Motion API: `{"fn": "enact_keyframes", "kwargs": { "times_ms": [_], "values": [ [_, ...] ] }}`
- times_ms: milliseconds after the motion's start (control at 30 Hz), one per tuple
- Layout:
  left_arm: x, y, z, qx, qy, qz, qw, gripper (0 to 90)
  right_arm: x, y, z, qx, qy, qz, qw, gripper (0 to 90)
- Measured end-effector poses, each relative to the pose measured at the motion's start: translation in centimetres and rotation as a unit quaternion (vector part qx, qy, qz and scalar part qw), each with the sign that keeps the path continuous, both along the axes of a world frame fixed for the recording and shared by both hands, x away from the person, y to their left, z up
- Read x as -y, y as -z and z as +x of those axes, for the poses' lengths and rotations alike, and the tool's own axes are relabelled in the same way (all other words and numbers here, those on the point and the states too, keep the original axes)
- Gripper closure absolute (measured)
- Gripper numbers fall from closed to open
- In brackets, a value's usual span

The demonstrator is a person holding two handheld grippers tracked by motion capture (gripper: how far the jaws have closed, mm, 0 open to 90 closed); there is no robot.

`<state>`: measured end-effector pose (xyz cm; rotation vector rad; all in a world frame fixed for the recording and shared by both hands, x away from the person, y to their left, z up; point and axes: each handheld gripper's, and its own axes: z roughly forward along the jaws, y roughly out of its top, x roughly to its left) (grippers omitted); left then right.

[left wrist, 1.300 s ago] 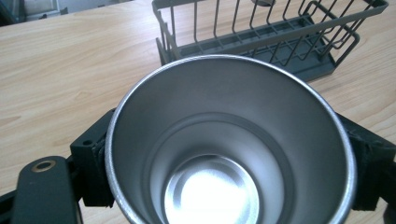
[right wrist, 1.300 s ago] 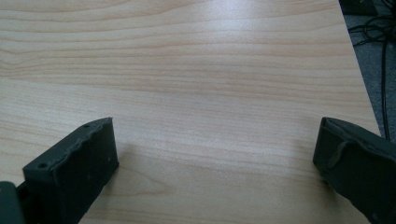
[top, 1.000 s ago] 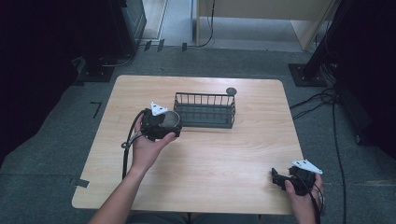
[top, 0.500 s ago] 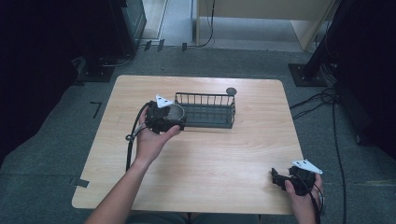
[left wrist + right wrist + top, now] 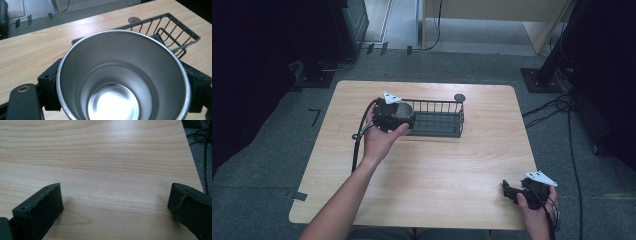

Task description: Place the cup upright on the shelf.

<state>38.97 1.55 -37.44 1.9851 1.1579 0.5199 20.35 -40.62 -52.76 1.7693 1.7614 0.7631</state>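
A shiny steel cup [image 5: 122, 75] sits between the jaws of my left gripper [image 5: 403, 116], which is shut on it; the black fingers [image 5: 50, 85] press its sides. The cup's mouth faces the camera and nothing is inside. It hangs at the left end of a dark wire basket [image 5: 439, 106], just above the table. In the left gripper view the basket [image 5: 175, 30] lies right behind the cup. My right gripper [image 5: 508, 190] rests near the table's front right corner. Its jaws stand wide apart over bare wood, with nothing between the fingers [image 5: 42, 207].
A small dark round disc [image 5: 459, 97] sits by the basket's far right corner. The wooden table [image 5: 437, 165] stands on grey carpet. Cables [image 5: 562, 107] trail on the floor to the right. Dark stands flank the table at the back.
My left hand has carried the cup to the right and away from me, up to the basket's left end. The right gripper has stayed put.
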Motion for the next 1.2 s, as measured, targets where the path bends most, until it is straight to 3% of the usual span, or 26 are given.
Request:
{"fn": "enact_keyframes", "kwargs": {
  "times_ms": [533, 1200],
  "values": [
    [1.6, -0.9, 2.4, 0.007, -0.003, 0.0, 1.0, 14.3, 0.0, 0.0, 0.0, 0.0, 0.0, 0.001, 1.0, 0.0],
    [3.8, -0.7, 5.7, 0.014, -0.014, -0.005, 0.9998, 14.3, 0.0, 0.0, 0.0, 0.0, 0.0, 0.001, 1.0, 0.0]
  ]
}}
